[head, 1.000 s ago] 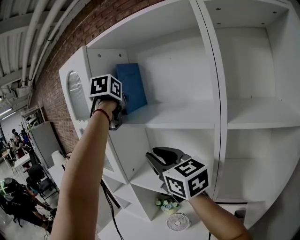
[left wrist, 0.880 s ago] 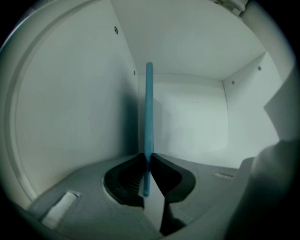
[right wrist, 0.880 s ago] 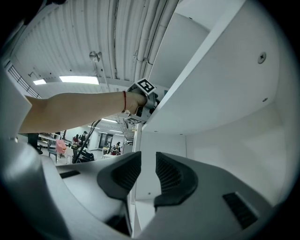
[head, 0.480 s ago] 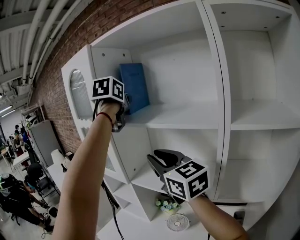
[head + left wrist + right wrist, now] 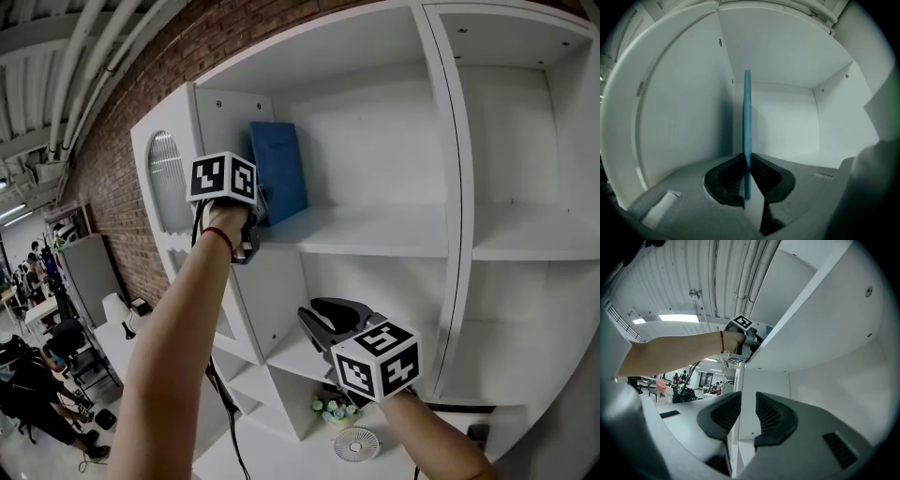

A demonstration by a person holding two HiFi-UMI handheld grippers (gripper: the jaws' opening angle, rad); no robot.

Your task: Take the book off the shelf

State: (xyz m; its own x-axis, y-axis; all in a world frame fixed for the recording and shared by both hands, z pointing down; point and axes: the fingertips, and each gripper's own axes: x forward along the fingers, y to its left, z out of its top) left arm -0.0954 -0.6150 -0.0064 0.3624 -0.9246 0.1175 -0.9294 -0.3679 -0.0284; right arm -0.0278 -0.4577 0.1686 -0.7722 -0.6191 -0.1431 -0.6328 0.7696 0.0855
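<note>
Right gripper (image 5: 317, 317) is hanging at 6 o'clock, fingers a little apart, gripping nothing. Up at 10 o'clock, the left gripper (image 5: 747, 161) is pinching the blue book (image 5: 747, 112), which is standing upright on the white shelf (image 5: 375, 230) near its left wall. It's only clamping a thin bottom edge, so I'm guessing the book could pivot or slip while being pulled out.

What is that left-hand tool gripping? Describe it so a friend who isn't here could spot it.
Find the white shelf unit against the brick wall and its upper left compartment. A thin blue book stands on edge there, pinched by the left gripper. It is the only thing in that compartment.
</note>
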